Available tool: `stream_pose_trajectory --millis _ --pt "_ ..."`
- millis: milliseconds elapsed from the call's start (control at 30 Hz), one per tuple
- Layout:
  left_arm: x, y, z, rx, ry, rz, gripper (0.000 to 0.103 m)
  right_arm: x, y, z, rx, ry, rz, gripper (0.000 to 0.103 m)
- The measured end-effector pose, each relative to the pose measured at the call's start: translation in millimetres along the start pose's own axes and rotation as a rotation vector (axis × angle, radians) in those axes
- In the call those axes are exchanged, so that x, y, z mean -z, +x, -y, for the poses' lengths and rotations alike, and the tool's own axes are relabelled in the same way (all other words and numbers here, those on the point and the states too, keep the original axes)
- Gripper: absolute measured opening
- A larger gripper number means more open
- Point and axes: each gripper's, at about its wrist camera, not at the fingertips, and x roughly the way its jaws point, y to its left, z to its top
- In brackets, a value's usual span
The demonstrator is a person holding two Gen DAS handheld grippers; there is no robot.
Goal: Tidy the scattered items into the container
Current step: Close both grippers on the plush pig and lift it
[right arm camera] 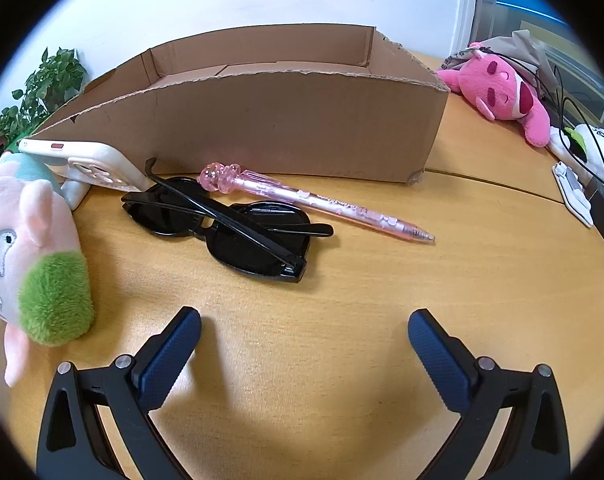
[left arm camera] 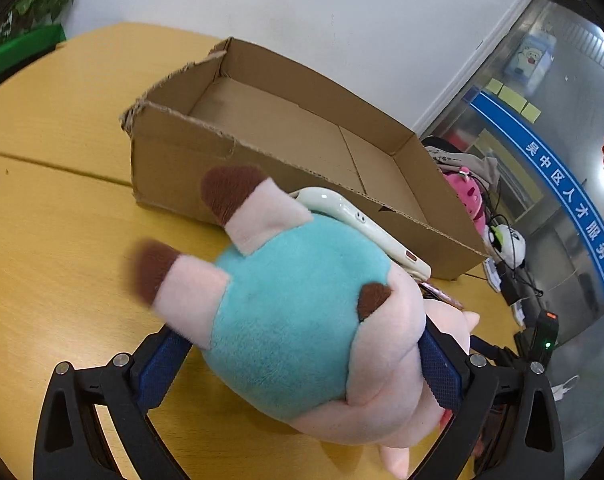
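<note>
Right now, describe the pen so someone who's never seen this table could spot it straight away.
Find the cardboard box on the yellow table; along its near wall lie black sunglasses and a phone. The pen lies flat beside the sunglasses, on the box side. It is the only long, thin thing there: translucent pink, with a bumpy ornament on its end.

Leafy plant (right arm camera: pixel 42 88), pink plush (right arm camera: pixel 505 96)

A fuzzy cloth pile is shown on the plush pig (left arm camera: pixel 298 320). The box (left arm camera: pixel 262 152) is made of matt corrugated cardboard with torn, rough edges. Glossy black plastic is seen on the sunglasses (right arm camera: pixel 230 224), translucent pink plastic on the pen (right arm camera: pixel 317 200), and smooth wood-grain laminate on the table (right arm camera: pixel 341 320).
</note>
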Motion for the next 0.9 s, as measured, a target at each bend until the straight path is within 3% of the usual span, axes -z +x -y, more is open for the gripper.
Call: stream_pose_trajectory --millis 233,333,433,600,667,733,800,900 --pt "4.8 -2.7 5.7 -0.002 0.03 -0.007 0.099 7.1 -6.1 -18.5 -0.026 -0.039 -0.026 0.103" --pt "5.5 -1.3 5.2 -0.005 0.03 -0.009 0.099 12.1 -14.0 -43.6 -0.102 -0.101 -0.067 0.103" --pt "5.5 -0.3 4.2 -0.003 0.026 -0.016 0.099 15.8 -35.4 -72.0 -0.223 -0.181 -0.007 0.102" --pt "6.9 0.0 2.0 0.005 0.013 -0.019 0.099 11.4 -63.8 -118.5 -0.255 -0.335 0.149 0.102" --pt "7.5 0.3 0.4 0.01 0.006 -0.02 0.099 7.6 -56.8 -132.5 -0.275 -0.36 0.147 0.102" --pt "8.4 -0.4 0.8 0.012 0.01 -0.021 0.099 4.9 -41.5 -142.6 -0.338 -0.358 0.088 0.102" --pt "9.4 -1.2 1.4 0.011 0.014 -0.023 0.099 7.1 -26.4 -153.8 -0.327 -0.349 0.029 0.099" --pt "10.0 -3.7 1.7 0.02 0.019 -0.022 0.096 11.7 -20.7 -165.2 -0.239 -0.352 0.021 0.084"
